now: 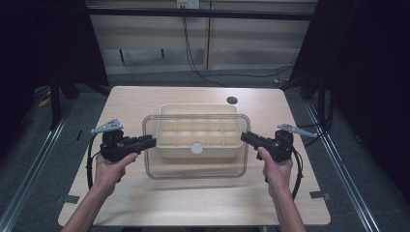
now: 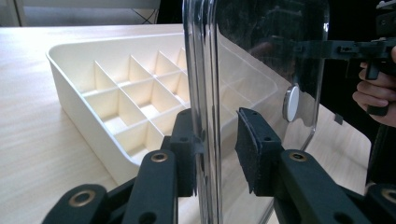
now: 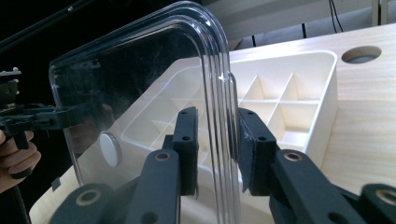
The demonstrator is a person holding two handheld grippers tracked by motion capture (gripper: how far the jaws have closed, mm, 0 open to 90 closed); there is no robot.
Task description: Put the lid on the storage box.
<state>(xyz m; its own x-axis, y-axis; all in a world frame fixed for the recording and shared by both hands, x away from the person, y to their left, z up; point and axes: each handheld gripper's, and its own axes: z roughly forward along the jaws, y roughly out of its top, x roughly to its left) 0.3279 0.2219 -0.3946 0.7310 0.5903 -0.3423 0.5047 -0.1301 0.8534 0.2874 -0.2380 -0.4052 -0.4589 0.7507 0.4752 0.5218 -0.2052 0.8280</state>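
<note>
Pads (image 2: pixel 187 154) of the left gripper (image 2: pixel 215 154) stand either side of the left edge of a clear plastic lid (image 2: pixel 261 60). In the left gripper view the pad at 9 o'clock lies against the rim, while the pad at 3 o'clock stands a little off it, so the jaws straddle the edge but are not fully closed on it. In the right gripper view the right gripper (image 3: pixel 218 149) has the lid's opposite edge between its jaws in the same way: the pad (image 3: pixel 187 149) at 9 o'clock sits just beside the rim and the other pad is close to it, though whether both press on the plastic I cannot tell.

From the high view the lid (image 1: pixel 196 164) hangs between the left gripper (image 1: pixel 149 141) at 9 o'clock and the right gripper (image 1: pixel 245 137) at 3 o'clock, held above the near half of a cream divided tray (image 1: pixel 198 110). A round white knob (image 1: pixel 197 148) sits at the lid's middle. The tray (image 2: pixel 74 88) has rows of small open compartments and rests at the centre of the wooden table (image 1: pixel 145 203).

The left hand (image 1: pixel 113 166) and right hand (image 1: pixel 275 166) grasp the gripper handles, forearms entering from 6 o'clock. A round hole (image 1: pixel 232 100) in the tabletop lies at about 1 o'clock from the tray.
</note>
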